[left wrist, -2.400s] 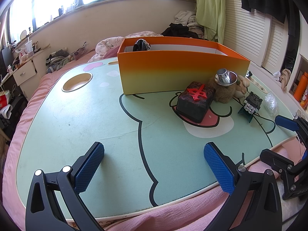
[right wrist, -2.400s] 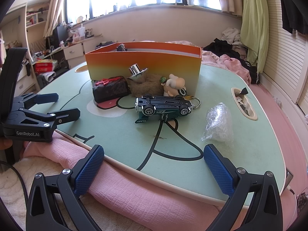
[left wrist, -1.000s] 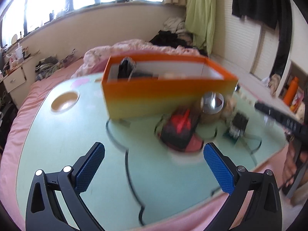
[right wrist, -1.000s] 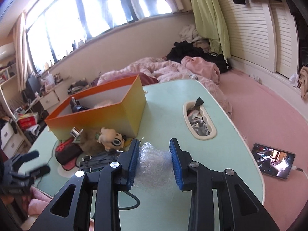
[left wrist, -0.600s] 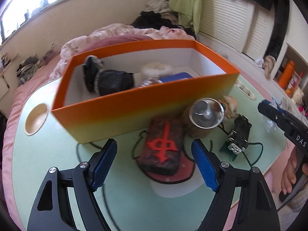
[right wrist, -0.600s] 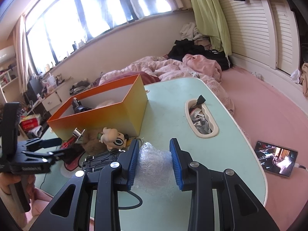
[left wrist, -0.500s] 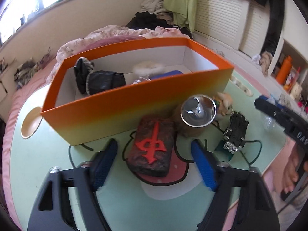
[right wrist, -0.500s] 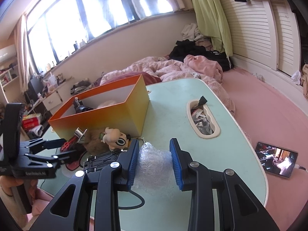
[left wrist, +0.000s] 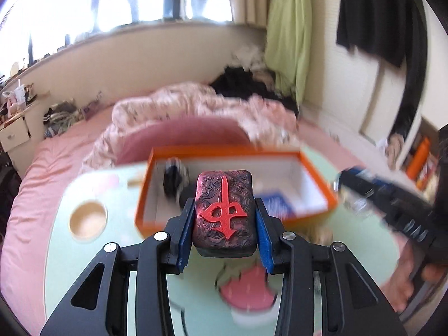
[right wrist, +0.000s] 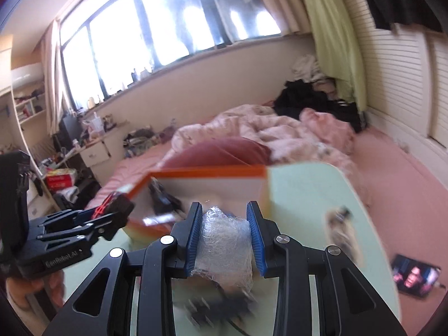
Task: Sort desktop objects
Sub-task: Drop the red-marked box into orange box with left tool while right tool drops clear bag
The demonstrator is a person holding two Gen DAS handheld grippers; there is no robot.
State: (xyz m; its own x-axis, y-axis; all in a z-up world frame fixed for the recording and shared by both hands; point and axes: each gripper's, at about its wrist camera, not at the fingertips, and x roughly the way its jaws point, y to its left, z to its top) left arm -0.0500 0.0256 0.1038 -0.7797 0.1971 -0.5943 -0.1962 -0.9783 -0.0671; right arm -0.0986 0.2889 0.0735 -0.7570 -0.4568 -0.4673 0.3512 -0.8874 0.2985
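Transfer step in hand. The left gripper [left wrist: 224, 221] has just closed its jaws on the dark block with a red emblem [left wrist: 224, 212], held above the bench [left wrist: 60, 274] short of the orange box [left wrist: 235, 151]. The right gripper [right wrist: 224, 235] clamps the clear plastic wad [right wrist: 224, 249], apparently nearer the box. Both point downward; next, carry over the rim and release.

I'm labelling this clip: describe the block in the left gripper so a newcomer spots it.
Start at the orange box on the green table. In front of it, the left gripper clamps a dark block. Only it bears a raised red symbol.
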